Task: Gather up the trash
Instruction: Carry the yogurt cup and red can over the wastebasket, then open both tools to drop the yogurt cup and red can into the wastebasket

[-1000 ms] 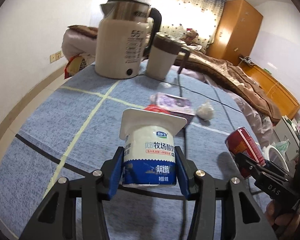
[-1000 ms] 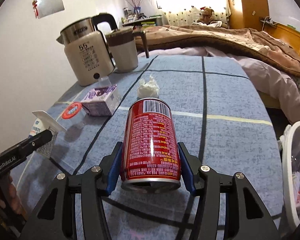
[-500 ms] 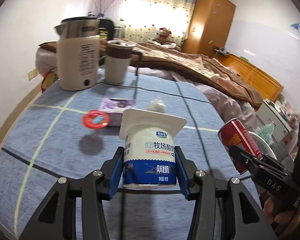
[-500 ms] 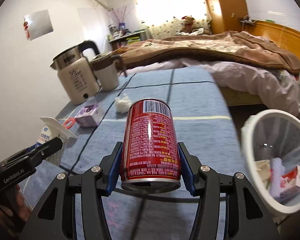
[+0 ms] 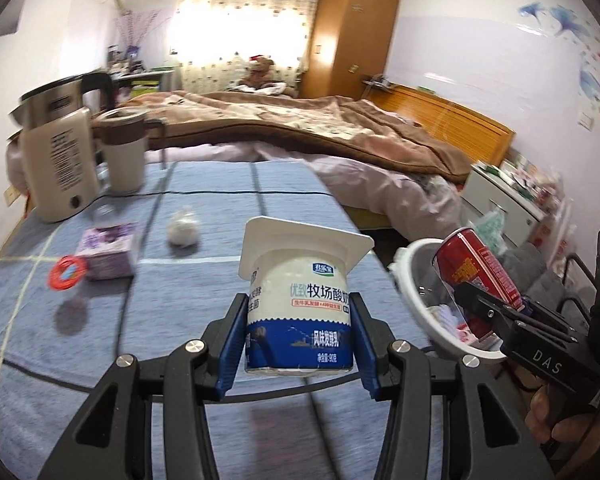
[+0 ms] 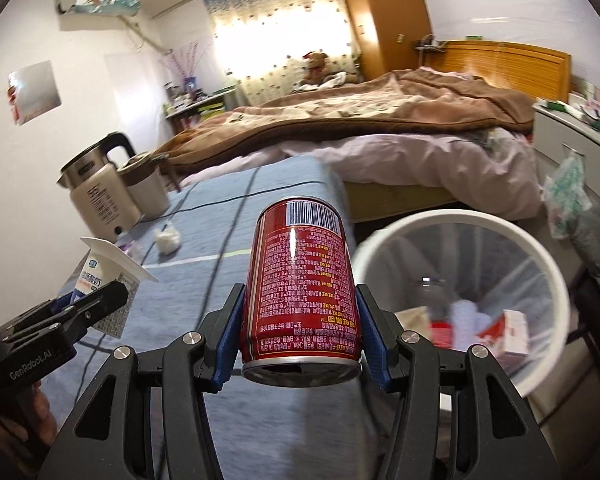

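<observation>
Both grippers point downward. Left gripper (image 5: 299, 334) fingers clamp a yogurt cup (image 5: 300, 300) above the counter (image 5: 204, 188). Right gripper (image 6: 300, 330) fingers clamp a red can (image 6: 302, 292) beside the white bin (image 6: 532, 248); only the right wrist view shows the bin's contents clearly.

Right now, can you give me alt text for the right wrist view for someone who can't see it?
The right gripper clamps a red metal drink can above a blue checked tablecloth, beside a white round trash bin already holding scraps. At left, the left gripper holds a white yogurt cup; behind are a crumpled white tissue and a cream kettle.
</observation>
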The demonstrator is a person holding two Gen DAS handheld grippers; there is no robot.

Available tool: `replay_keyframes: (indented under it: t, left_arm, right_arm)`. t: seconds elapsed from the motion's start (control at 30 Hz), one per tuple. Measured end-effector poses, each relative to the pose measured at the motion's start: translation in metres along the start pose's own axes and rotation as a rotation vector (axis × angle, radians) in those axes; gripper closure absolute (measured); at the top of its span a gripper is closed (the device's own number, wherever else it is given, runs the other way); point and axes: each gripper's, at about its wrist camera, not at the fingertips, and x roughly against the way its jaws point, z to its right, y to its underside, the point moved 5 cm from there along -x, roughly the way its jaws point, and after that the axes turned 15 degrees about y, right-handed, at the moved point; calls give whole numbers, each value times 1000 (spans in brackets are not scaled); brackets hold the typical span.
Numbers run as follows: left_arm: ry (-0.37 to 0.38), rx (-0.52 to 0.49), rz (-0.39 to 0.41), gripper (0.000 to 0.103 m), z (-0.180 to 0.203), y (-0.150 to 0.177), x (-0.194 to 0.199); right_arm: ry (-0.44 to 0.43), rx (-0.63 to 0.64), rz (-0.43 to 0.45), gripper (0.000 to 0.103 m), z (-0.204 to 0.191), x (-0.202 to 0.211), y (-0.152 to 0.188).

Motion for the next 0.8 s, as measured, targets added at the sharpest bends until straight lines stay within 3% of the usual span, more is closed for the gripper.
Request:
replay_keyframes:
  t: [0.57, 0.8]
  left_arm:
    - [166, -103, -115, 52, 95, -12, -81]
    - [198, -119, -175, 52, 117, -4, -116]
  right_arm:
    - [179, -102, -12, 49, 103, -2, 3]
    - [238, -119, -69, 49, 135, -21, 12]
